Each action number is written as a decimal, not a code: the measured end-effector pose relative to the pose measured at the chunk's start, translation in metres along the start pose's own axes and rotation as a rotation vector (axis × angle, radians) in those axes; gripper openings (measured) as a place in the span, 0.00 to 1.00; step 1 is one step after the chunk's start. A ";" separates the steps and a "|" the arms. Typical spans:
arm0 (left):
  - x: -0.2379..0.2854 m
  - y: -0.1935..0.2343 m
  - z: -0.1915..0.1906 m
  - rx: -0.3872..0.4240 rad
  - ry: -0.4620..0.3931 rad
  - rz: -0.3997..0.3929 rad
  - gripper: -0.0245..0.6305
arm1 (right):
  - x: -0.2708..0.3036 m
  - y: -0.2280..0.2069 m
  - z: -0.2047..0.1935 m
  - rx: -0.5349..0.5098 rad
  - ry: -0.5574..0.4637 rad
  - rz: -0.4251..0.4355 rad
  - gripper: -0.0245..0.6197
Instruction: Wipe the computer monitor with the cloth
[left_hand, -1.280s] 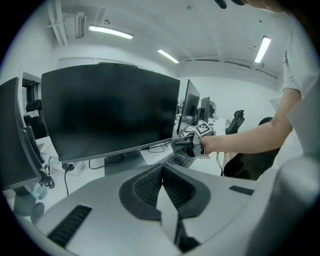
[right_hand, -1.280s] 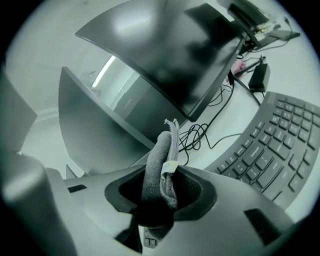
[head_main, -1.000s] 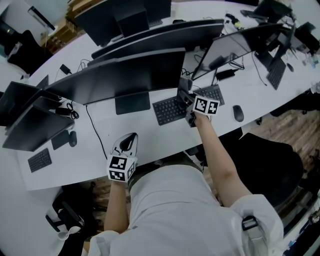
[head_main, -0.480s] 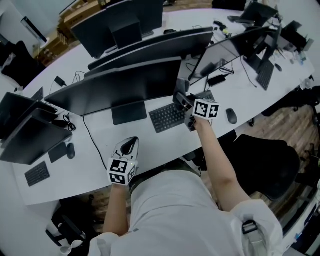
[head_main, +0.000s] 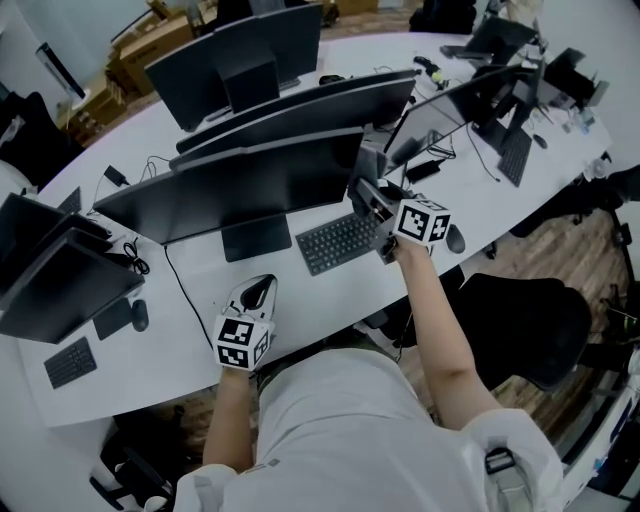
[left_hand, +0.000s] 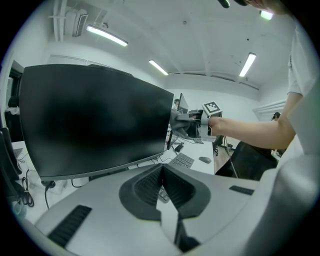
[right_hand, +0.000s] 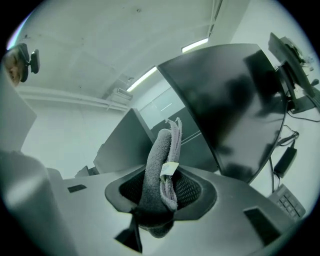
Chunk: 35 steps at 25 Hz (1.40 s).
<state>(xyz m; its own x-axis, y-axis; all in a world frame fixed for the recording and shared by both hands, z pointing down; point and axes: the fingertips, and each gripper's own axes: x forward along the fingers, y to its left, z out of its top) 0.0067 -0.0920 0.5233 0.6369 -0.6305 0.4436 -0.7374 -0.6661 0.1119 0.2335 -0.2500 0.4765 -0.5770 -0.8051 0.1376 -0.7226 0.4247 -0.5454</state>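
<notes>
The wide dark monitor stands on the white desk in front of me; it also fills the left gripper view as a black screen. My right gripper is raised at the monitor's right edge and is shut on a folded grey cloth with a small tag. From the left, the cloth shows right at that screen edge. My left gripper rests low over the desk in front of the monitor stand, jaws shut with nothing between them.
A keyboard and a mouse lie under the right arm. A second angled monitor stands close on the right, more screens behind and at the left. Cables trail on the desk; a black chair is at the right.
The head camera has shifted, so the desk sits a little lower in view. The right gripper stays at the monitor's right edge with the cloth; the left gripper has not moved.
</notes>
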 end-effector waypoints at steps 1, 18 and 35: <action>0.000 0.001 0.002 0.000 -0.004 -0.004 0.04 | -0.002 0.005 0.006 -0.010 -0.008 0.000 0.26; -0.014 -0.007 0.029 0.041 -0.095 -0.120 0.04 | -0.066 0.099 0.038 -0.105 -0.155 0.053 0.27; -0.031 -0.034 0.047 0.091 -0.175 -0.283 0.04 | -0.135 0.166 -0.066 -0.235 -0.153 -0.070 0.27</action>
<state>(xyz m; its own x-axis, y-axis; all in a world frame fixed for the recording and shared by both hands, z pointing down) 0.0225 -0.0683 0.4640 0.8481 -0.4691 0.2465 -0.5078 -0.8523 0.1255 0.1665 -0.0434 0.4222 -0.4712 -0.8814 0.0318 -0.8375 0.4359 -0.3295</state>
